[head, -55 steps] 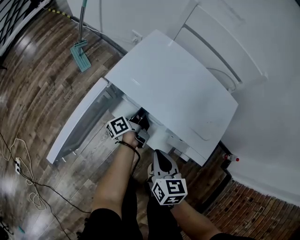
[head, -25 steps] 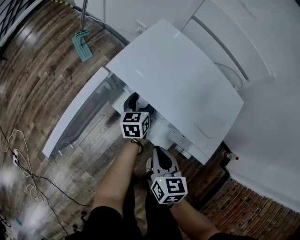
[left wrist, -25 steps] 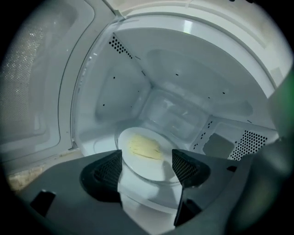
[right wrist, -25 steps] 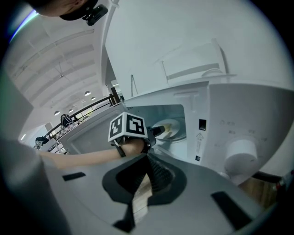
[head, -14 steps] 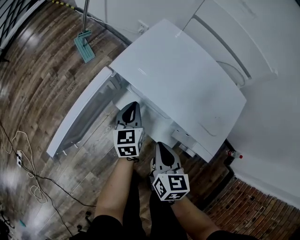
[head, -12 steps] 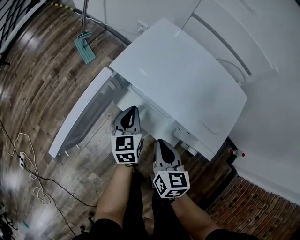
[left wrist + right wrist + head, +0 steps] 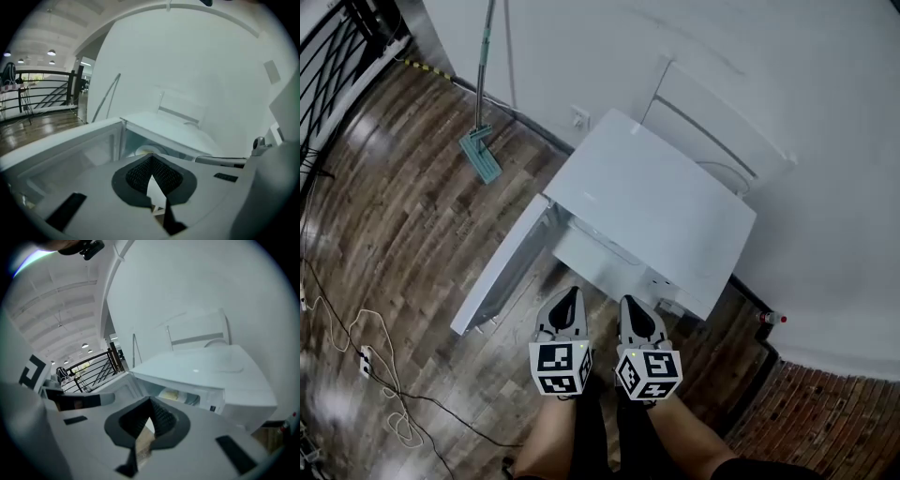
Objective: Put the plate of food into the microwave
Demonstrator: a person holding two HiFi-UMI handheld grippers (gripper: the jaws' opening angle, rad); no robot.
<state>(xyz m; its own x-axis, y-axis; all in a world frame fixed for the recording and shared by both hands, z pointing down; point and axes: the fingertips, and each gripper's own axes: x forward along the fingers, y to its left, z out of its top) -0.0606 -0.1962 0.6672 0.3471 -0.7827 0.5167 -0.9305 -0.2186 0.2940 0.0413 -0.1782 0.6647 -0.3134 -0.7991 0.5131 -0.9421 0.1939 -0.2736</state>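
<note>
Standing well back from the microwave [image 7: 656, 211], both claws hang side by side in front of the person, clear of the appliance.

Left claw [image 7: 571, 292]: jaws together, nothing between them. Right claw [image 7: 631, 301]: jaws together at the tips, likewise empty.

The plate [image 7: 144, 150] sits inside the cavity and shows through the opening in both gripper views. How near it lies to the front sill cannot be told. The door [image 7: 502, 272] stands wide open, swung to the left in the head view.

Assessment: placement appears done. Only the door is left, if it is to be closed.

Hazards:
- A closed claw pushing the smooth door panel may skid off it. The door would then stop short or swing back.
- If the plate overhangs the sill, the closing door would strike it and could shift or spill the food.
- A hard push could shift the microwave where it stands.
- A cable [image 7: 356, 347] loops on the floor to the left, and a mop [image 7: 480, 155] leans near the wall. Either is a trip risk if the person steps that way.
</note>
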